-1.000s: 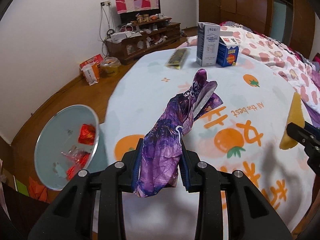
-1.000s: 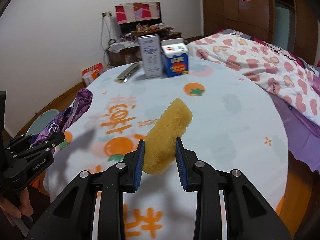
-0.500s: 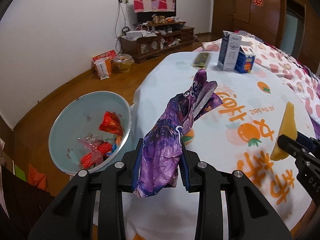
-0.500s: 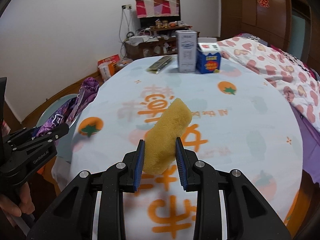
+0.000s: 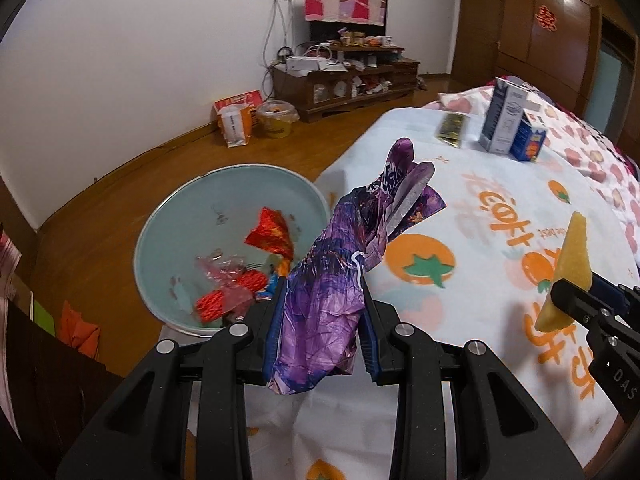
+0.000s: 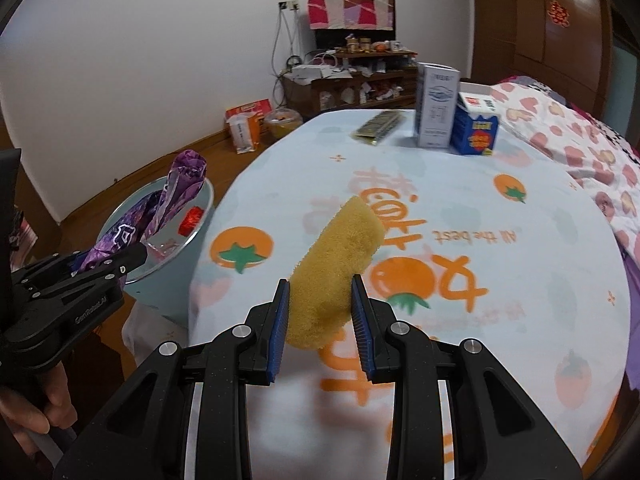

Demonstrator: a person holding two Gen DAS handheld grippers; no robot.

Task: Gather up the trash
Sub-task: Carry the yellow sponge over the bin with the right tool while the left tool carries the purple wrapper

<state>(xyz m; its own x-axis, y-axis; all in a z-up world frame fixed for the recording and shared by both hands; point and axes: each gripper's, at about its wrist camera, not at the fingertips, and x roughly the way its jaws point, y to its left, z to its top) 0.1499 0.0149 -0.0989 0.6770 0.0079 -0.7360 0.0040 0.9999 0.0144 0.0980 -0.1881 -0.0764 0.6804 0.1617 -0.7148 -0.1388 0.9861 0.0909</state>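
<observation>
My left gripper [image 5: 323,332] is shut on a crumpled purple wrapper [image 5: 352,264] and holds it at the table's left edge, beside the pale blue trash bin [image 5: 168,216]. The bin holds red and clear wrappers [image 5: 248,276]. My right gripper [image 6: 320,328] is shut on a yellow sponge [image 6: 336,268] above the front of the table. The sponge also shows at the right in the left wrist view [image 5: 572,272]. The wrapper [image 6: 160,208] and bin [image 6: 200,232] show at the left in the right wrist view.
The round table [image 6: 520,264] has a pale cloth with orange prints. At its far side stand a white carton [image 6: 436,108], a blue carton [image 6: 476,124] and a flat dark packet [image 6: 380,124]. A bed [image 6: 580,144] lies right; a low cabinet [image 5: 344,80] stands by the wall.
Both grippers have moved left toward the bin with their loads. The bin now lies larger and closer beside the purple wrapper. Both grips are unchanged.
</observation>
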